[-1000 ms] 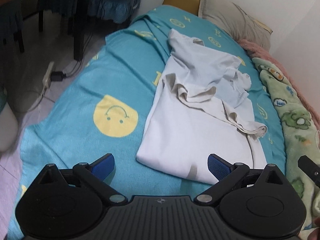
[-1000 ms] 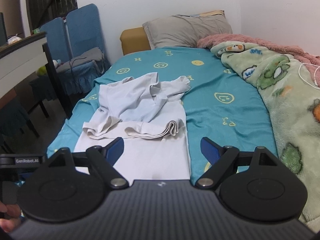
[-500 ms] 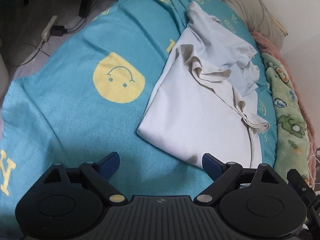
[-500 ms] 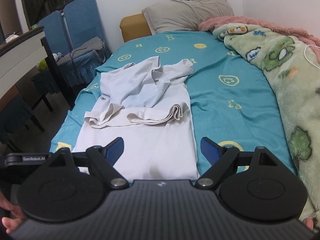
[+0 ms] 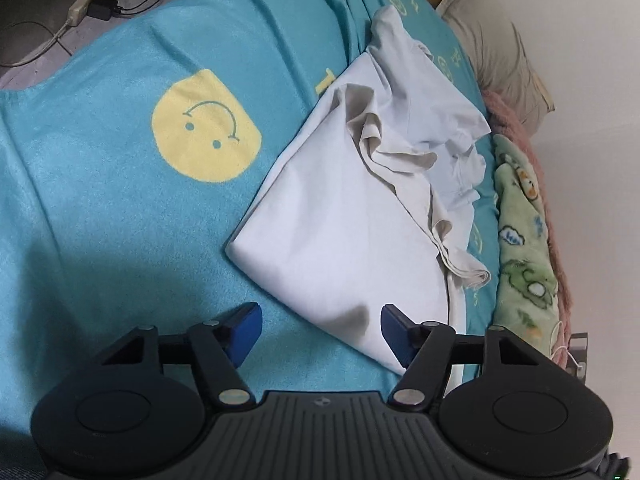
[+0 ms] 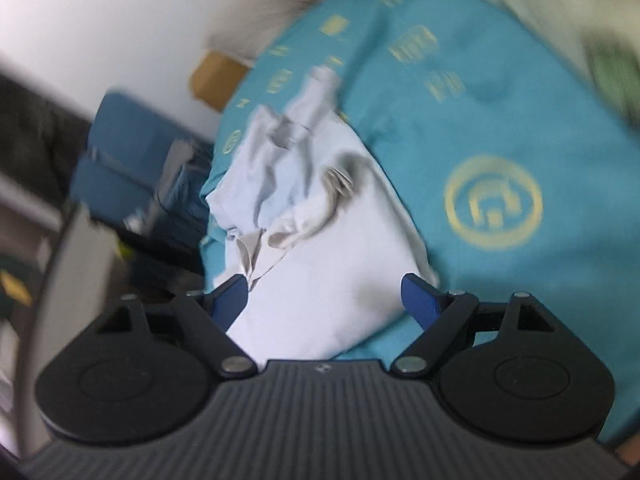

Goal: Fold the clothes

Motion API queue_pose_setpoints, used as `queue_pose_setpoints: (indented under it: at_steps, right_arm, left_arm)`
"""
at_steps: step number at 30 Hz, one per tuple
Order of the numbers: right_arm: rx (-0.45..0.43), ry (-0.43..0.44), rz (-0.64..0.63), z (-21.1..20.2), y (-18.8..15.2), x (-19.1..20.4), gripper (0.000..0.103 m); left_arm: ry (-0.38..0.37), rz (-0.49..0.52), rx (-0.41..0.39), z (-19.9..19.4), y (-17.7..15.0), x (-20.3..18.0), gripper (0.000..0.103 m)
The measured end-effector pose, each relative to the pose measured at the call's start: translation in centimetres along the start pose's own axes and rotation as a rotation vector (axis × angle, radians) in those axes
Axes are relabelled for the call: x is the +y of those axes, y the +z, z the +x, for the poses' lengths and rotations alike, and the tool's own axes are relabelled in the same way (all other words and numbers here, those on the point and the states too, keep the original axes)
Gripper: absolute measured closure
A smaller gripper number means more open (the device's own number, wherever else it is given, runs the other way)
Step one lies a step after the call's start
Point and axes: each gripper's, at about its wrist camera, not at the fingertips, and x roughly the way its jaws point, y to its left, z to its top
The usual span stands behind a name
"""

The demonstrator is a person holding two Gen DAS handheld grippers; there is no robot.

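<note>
Two grippers sit at the near edge of the bed, each seen from its own wrist camera. Left gripper point(image 5: 320, 326): jaws closing, blue pads point(image 5: 244, 330) not yet pressing anything; the near hem of the white garment point(image 5: 340, 240) lies between them, toward the right-hand pad, with teal bedsheet point(image 5: 100, 200) under the left-hand pad. Right gripper point(image 6: 322, 300): jaws wide apart, nothing clamped; the garment's near corner point(image 6: 320, 280) fills the gap between the pads. This view is motion-blurred.

Garment position, left wrist view: lower part flat on the sheet, running from 6 o'clock up toward 1 o'clock. Upper part bunched and creased across the middle, with a rolled edge at 3 o'clock.

Yellow smiley print point(image 5: 206, 128) on the sheet at 10 o'clock of the garment, apart from it. Green patterned blanket point(image 5: 524, 240) along the sheet's edge at 3 o'clock. Grey pillow point(image 5: 496, 48) at 1 o'clock, at the head of the bed. Power strip point(image 5: 88, 0) with a plug on the floor at 11 o'clock.
</note>
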Motion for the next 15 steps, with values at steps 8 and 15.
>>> queue_pose_setpoints:
  at_steps: [8, 15]
  right_arm:
    - [0.083, 0.047, 0.32, 2.1, -1.3, -4.0, 0.02]
    - [0.042, 0.029, 0.454, 4.2, -2.1, -5.4, 0.035]
  left_arm:
    - [-0.04, -0.106, -0.097, 0.0, 0.9, 1.2, 0.043]
    - [-0.017, -0.099, -0.101, 0.1, 0.7, 1.5, 0.054]
